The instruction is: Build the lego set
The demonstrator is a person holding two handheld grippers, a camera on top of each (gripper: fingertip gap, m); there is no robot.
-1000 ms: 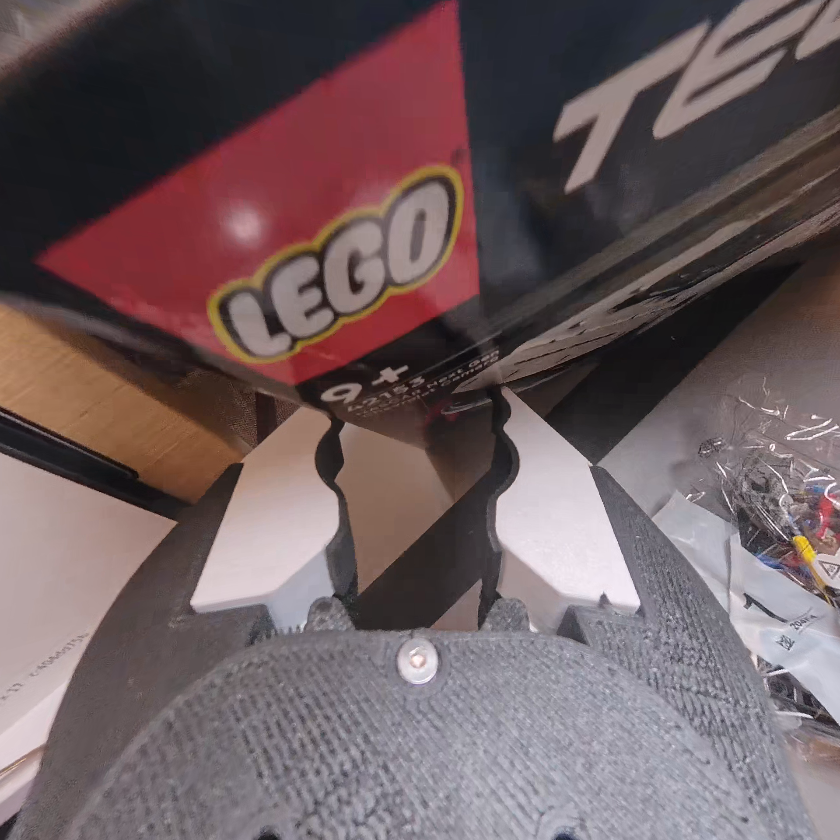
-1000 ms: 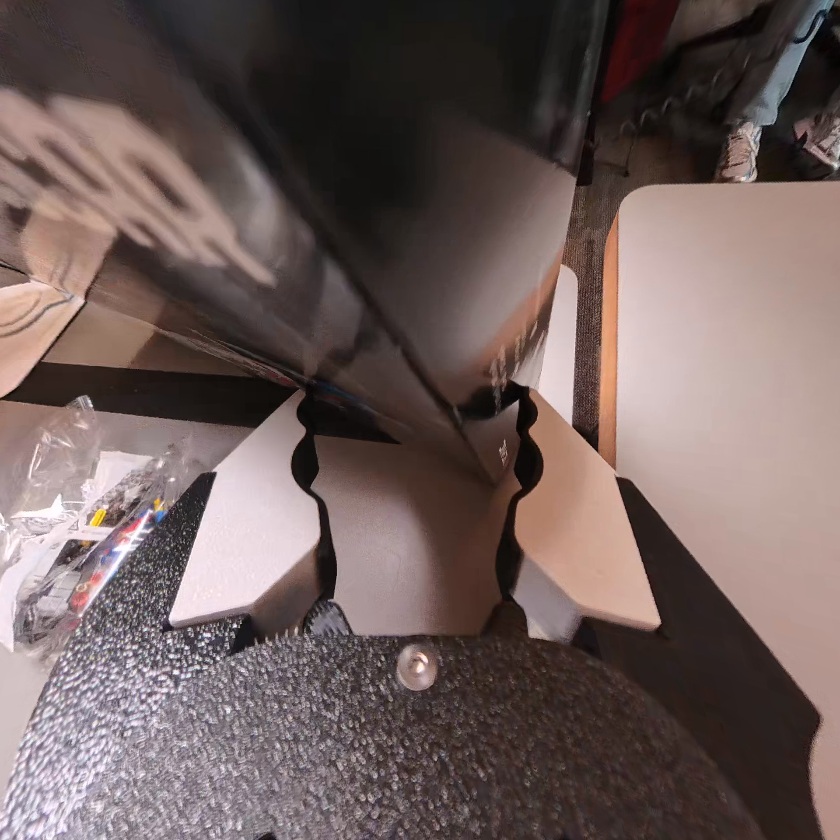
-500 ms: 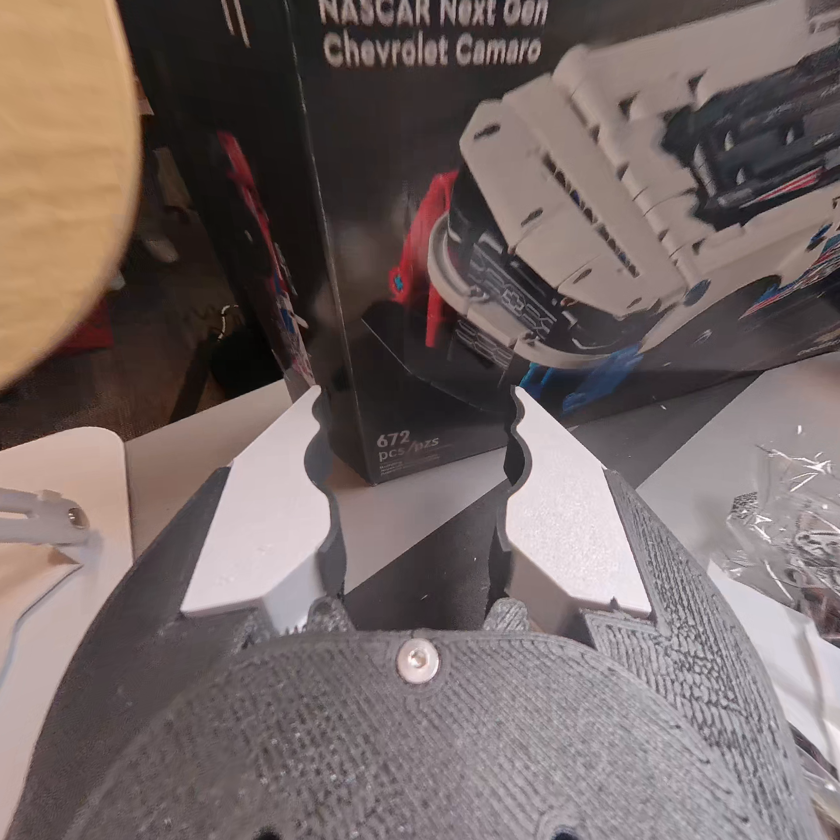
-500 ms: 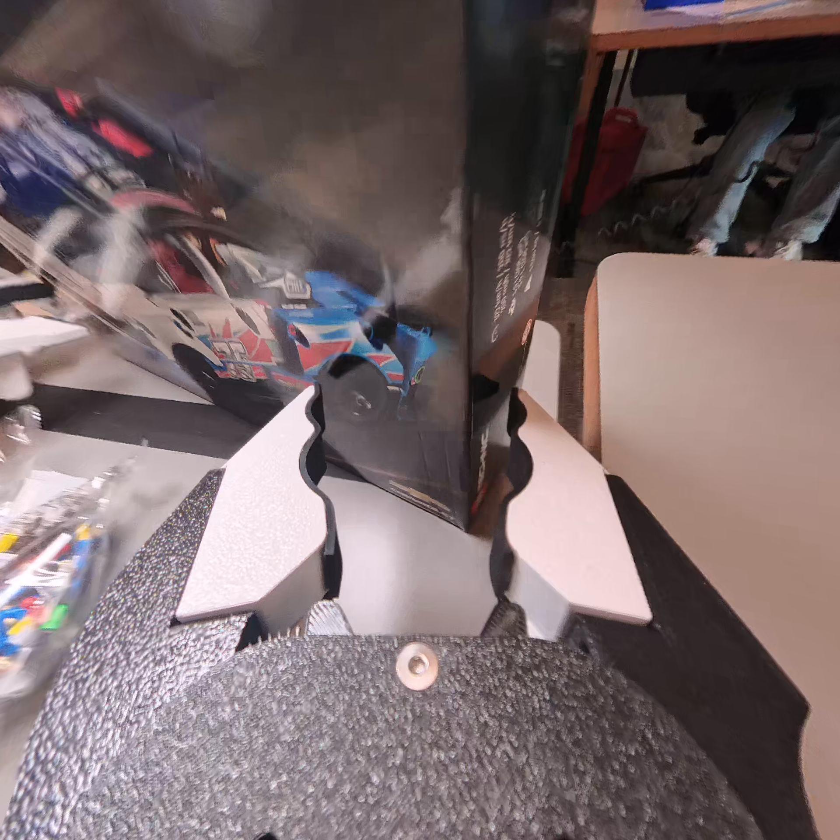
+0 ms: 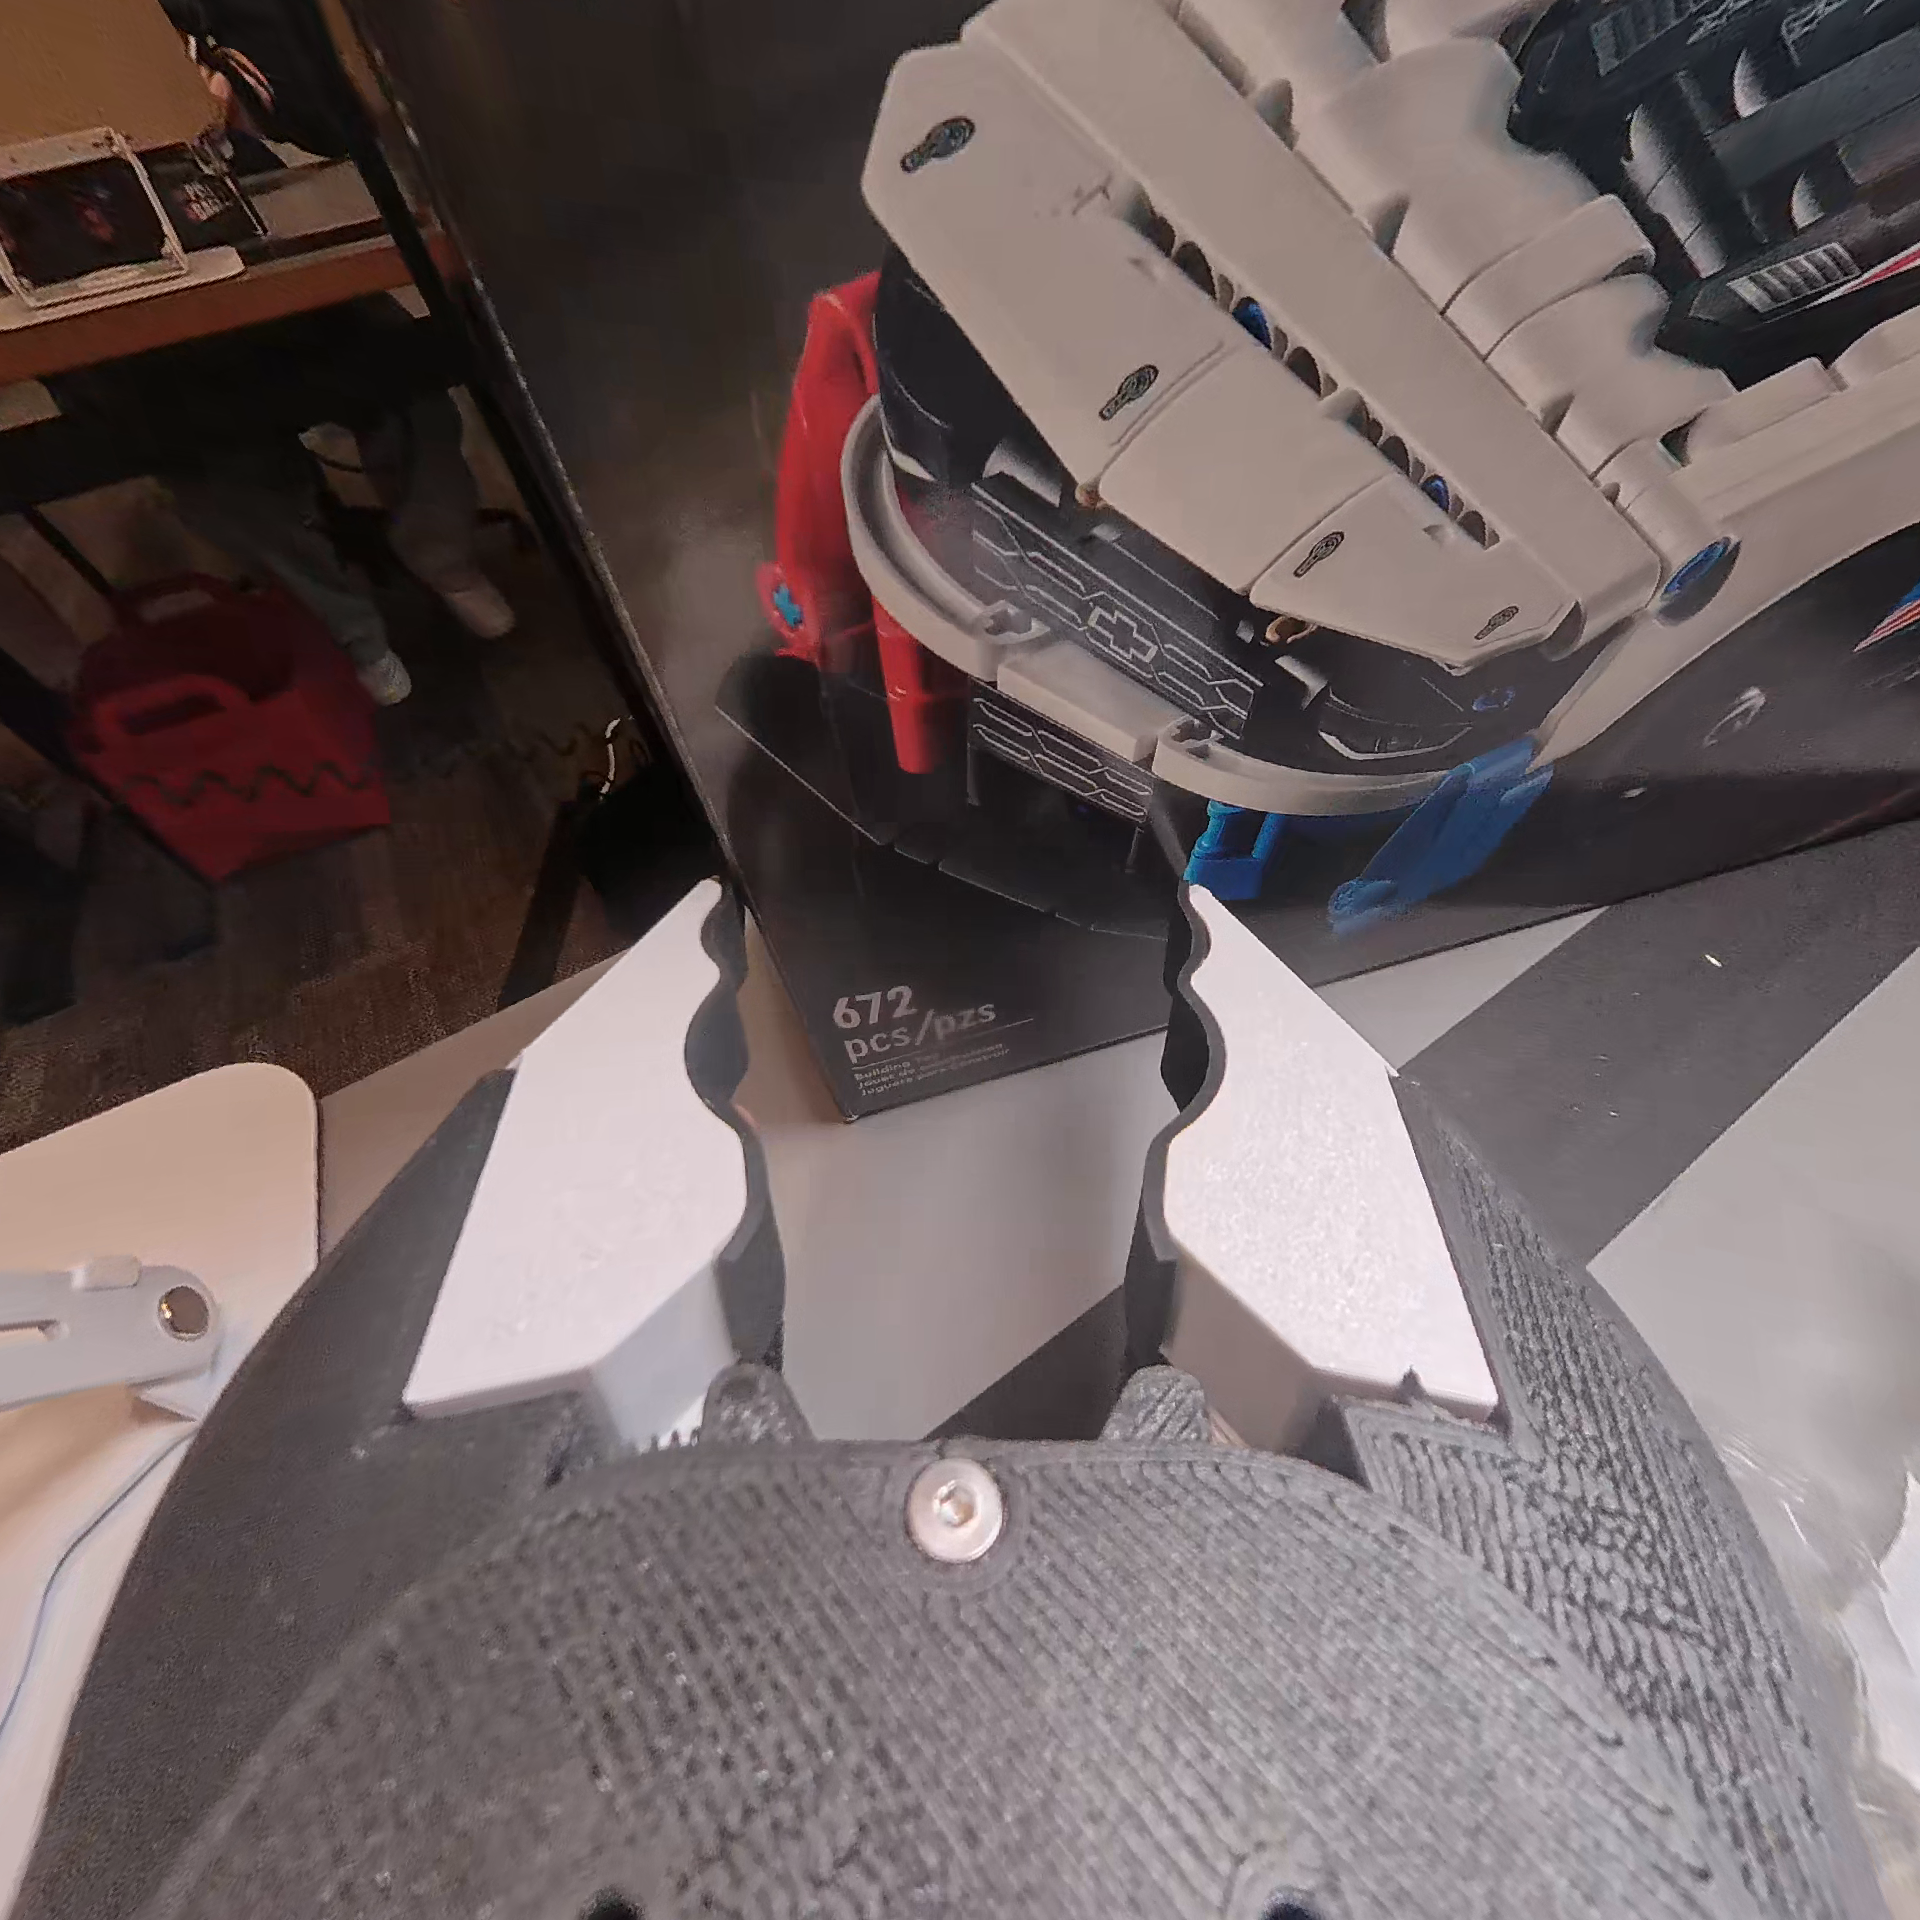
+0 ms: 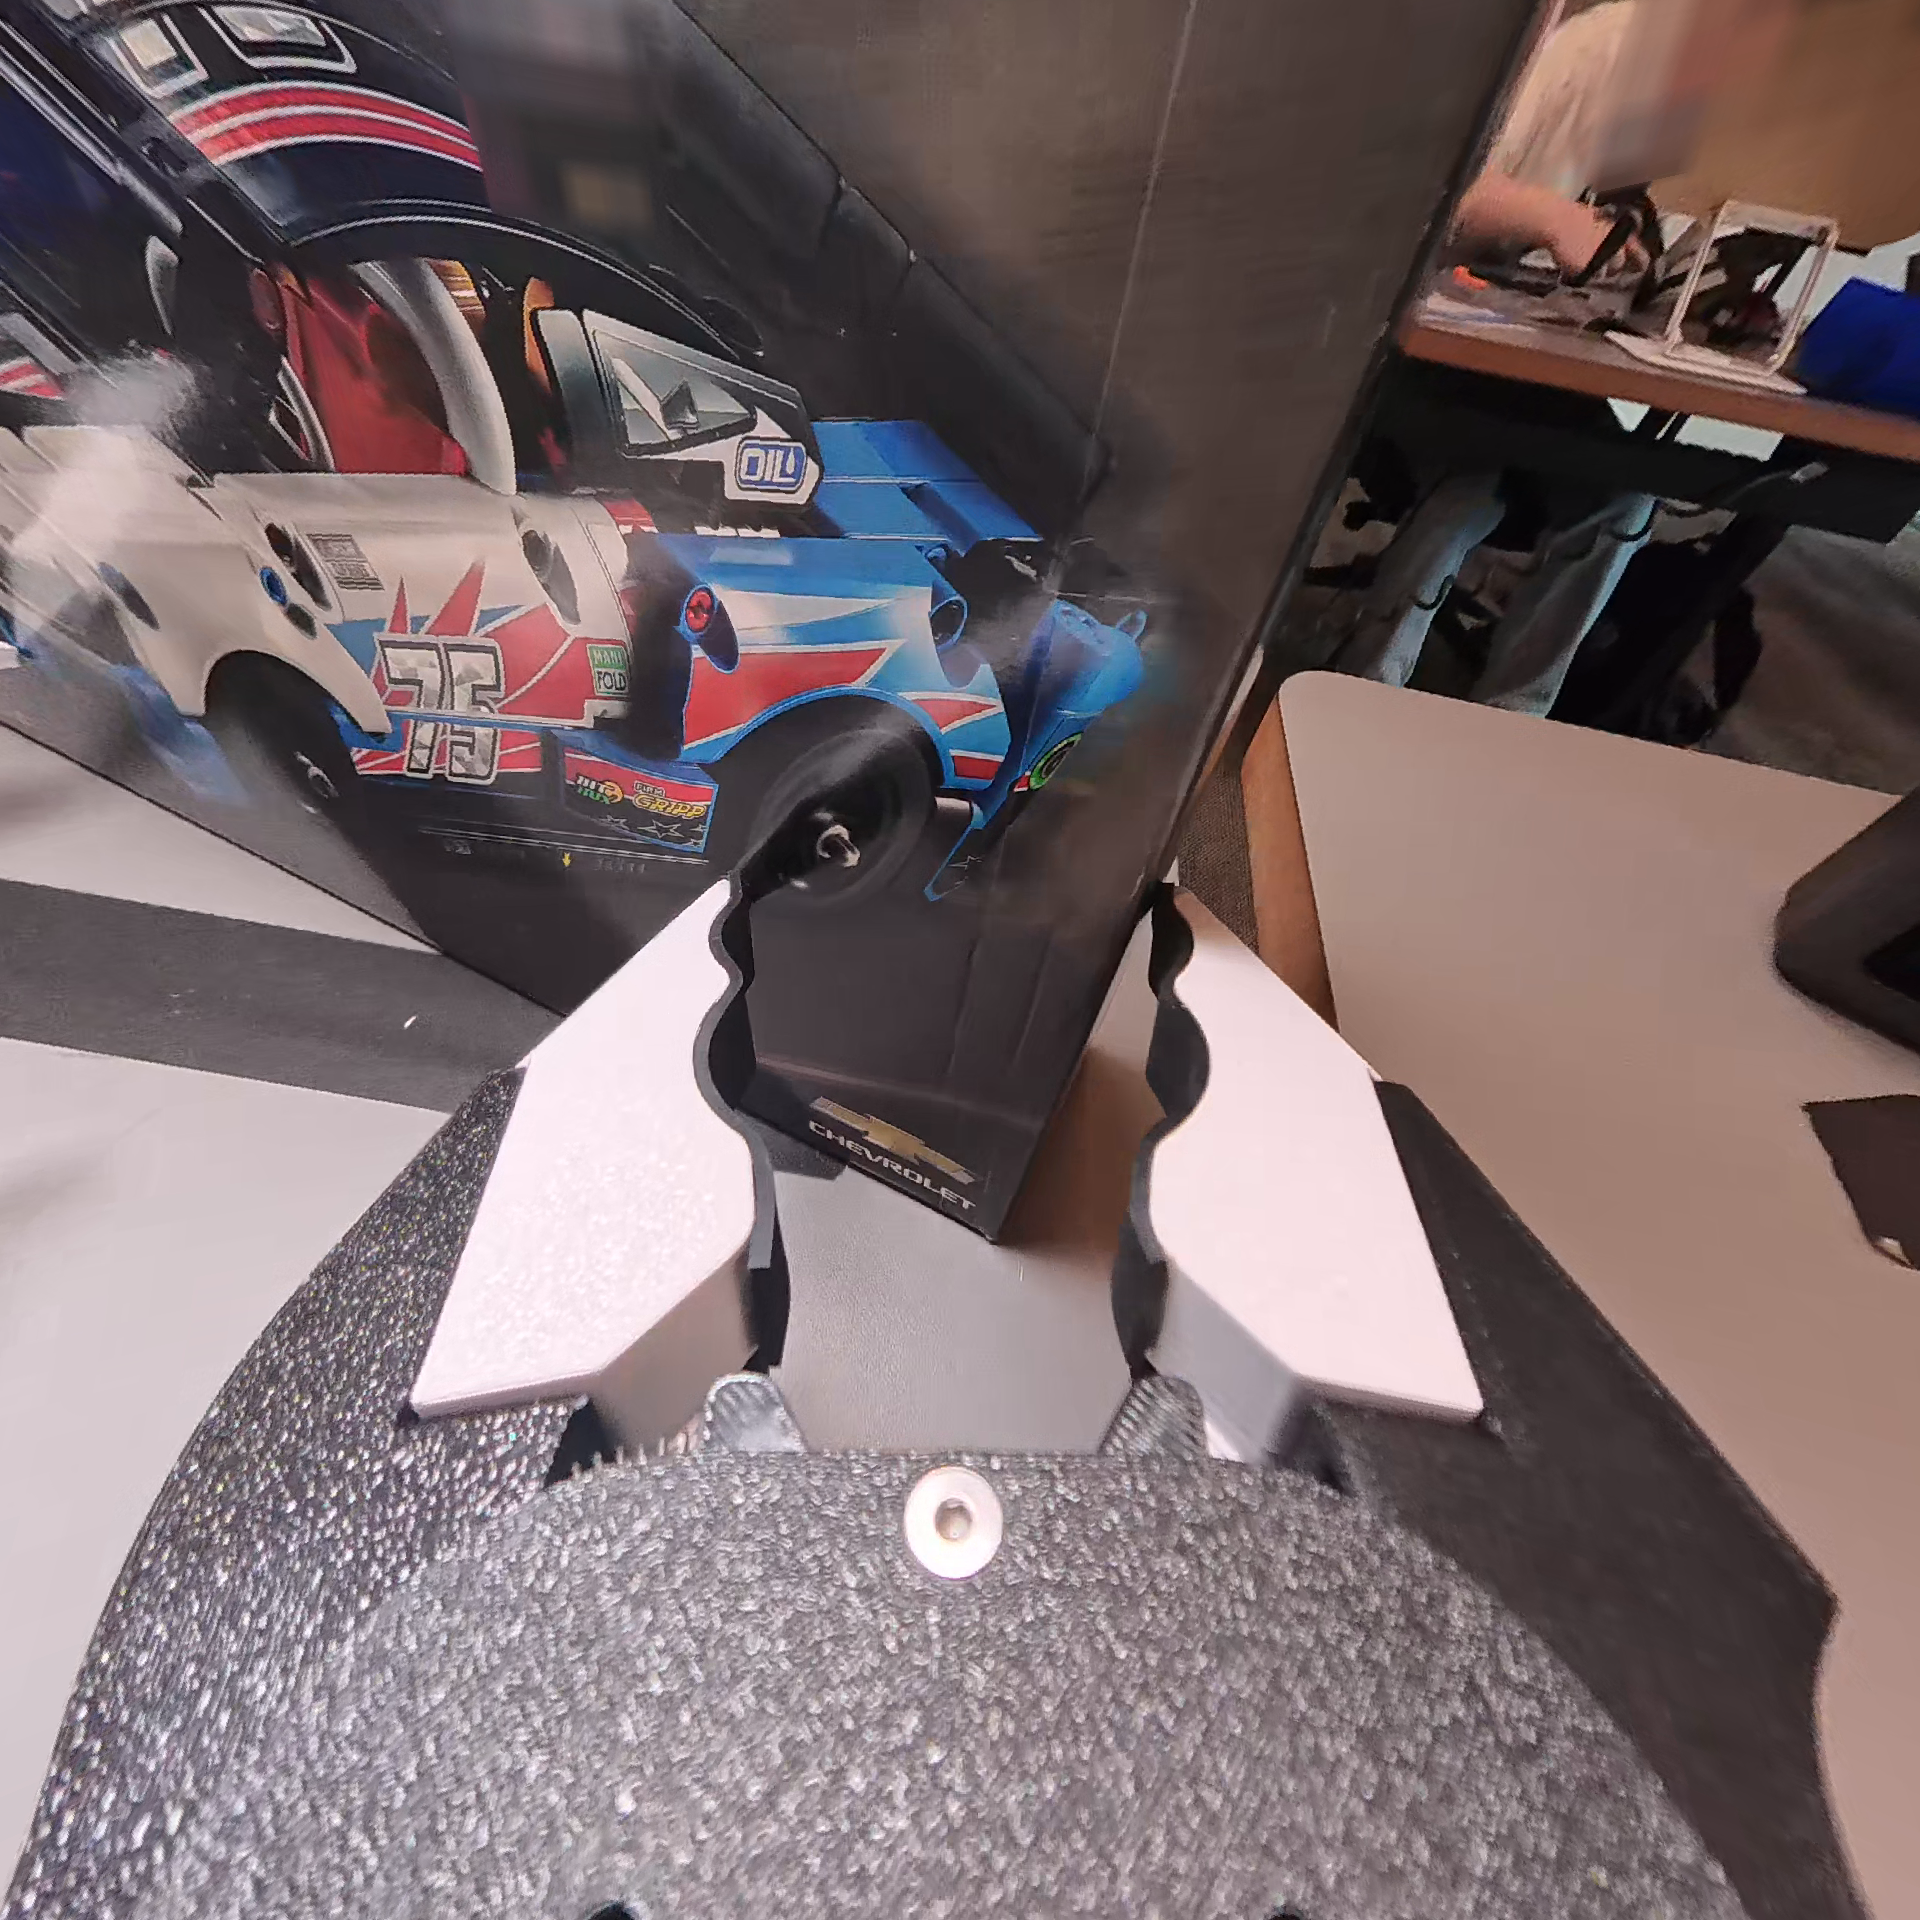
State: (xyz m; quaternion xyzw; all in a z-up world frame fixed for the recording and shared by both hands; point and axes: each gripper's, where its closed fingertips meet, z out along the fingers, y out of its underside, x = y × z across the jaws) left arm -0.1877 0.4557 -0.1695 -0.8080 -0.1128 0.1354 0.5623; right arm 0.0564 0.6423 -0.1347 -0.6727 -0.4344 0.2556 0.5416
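The black Lego set box [image 5: 665, 312], printed with a race car, stands upright on the grey table [image 5: 935, 1247]. My left gripper [image 5: 956, 902] is open, its fingers on either side of the box's lower left corner. Whether the fingers touch the box cannot be told. In the right wrist view the box [image 6: 935, 312] shows its other end. My right gripper [image 6: 948, 899] is open, its fingers on either side of the lower right corner. Neither gripper is closed on anything.
A black strip [image 5: 1662, 987] crosses the table. A clear plastic bag [image 5: 1870, 1558] lies at the right edge. A second pale table [image 6: 1558, 935] with a dark object [image 6: 1860, 935] stands to the right. A grey bracket [image 5: 104, 1340] lies left. A red bag [image 5: 229, 748] sits on the floor.
The box was raised and tilted over both grippers a second ago. It has swung down and now stands upright on the table. Both grippers keep the same wide opening.
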